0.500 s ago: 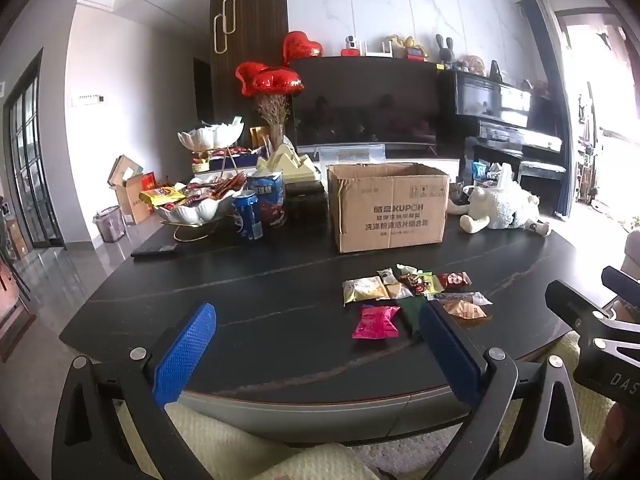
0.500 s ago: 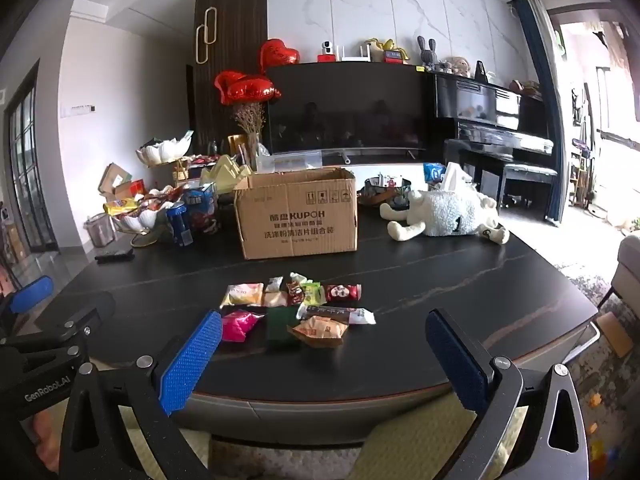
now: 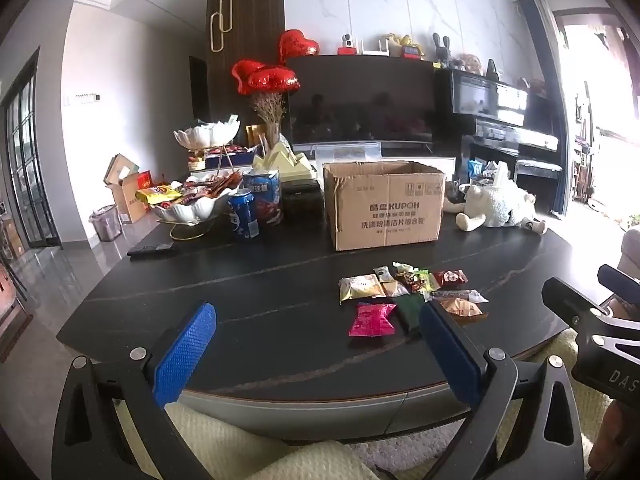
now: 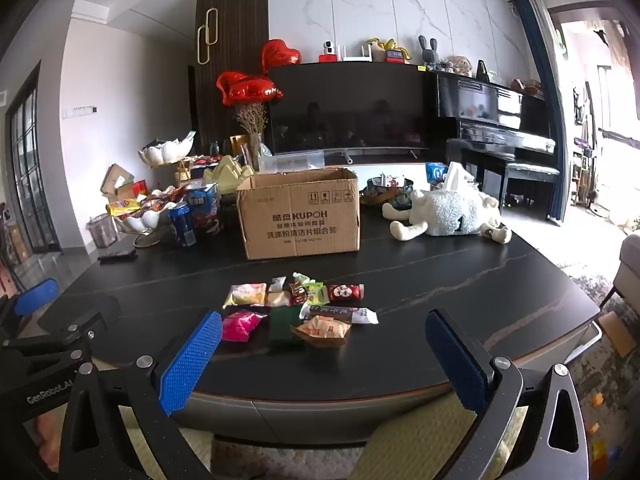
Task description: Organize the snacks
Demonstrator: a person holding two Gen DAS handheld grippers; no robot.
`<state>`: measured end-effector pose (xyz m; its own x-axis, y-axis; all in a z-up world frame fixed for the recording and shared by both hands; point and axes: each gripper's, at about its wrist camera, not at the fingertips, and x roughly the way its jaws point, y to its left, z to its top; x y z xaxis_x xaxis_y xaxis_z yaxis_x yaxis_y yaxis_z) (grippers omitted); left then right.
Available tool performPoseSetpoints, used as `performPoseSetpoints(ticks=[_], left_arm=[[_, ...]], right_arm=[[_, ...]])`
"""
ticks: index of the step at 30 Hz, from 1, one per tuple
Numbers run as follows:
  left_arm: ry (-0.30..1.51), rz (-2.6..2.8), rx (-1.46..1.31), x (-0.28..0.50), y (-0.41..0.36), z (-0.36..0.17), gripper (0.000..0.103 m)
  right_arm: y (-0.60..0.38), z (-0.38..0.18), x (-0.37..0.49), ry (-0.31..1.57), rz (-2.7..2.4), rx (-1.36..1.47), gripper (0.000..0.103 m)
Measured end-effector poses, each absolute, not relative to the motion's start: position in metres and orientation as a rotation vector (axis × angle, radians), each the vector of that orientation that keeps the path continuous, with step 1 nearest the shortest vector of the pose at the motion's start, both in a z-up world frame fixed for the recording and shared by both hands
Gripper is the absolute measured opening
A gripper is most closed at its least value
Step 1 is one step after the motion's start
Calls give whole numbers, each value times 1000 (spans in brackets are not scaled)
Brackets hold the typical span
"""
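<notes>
Several small snack packets [image 3: 408, 296] lie in a cluster on the dark table [image 3: 260, 292], in front of an open cardboard box [image 3: 384, 206]. The cluster includes a pink packet [image 3: 372, 320], a yellow packet [image 3: 360, 287] and a red packet [image 3: 451, 278]. They also show in the right wrist view [image 4: 304, 308] with the box [image 4: 298, 216] behind. My left gripper [image 3: 316, 356] is open and empty, at the table's near edge, left of the snacks. My right gripper [image 4: 324, 360] is open and empty, just short of the snacks.
A white bowl stand of snacks [image 3: 192, 204], a blue can [image 3: 243, 214] and a remote [image 3: 152, 249] sit at the table's left. A plush sheep [image 4: 452, 214] lies at the right. A TV [image 4: 348, 108] and piano [image 4: 496, 116] stand behind.
Both grippers have shifted very slightly; the scene looks almost the same. Nothing was taken hold of or moved.
</notes>
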<state>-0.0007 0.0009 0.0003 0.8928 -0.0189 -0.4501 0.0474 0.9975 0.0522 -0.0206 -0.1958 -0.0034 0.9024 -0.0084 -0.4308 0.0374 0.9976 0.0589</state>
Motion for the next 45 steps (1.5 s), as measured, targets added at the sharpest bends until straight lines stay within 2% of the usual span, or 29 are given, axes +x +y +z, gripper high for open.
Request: performPoseSetpoints(ticks=[45], left_arm=[[432, -38, 62, -9, 4, 13, 103]], right_arm=[[-194, -2, -21, 435, -21, 72, 103]])
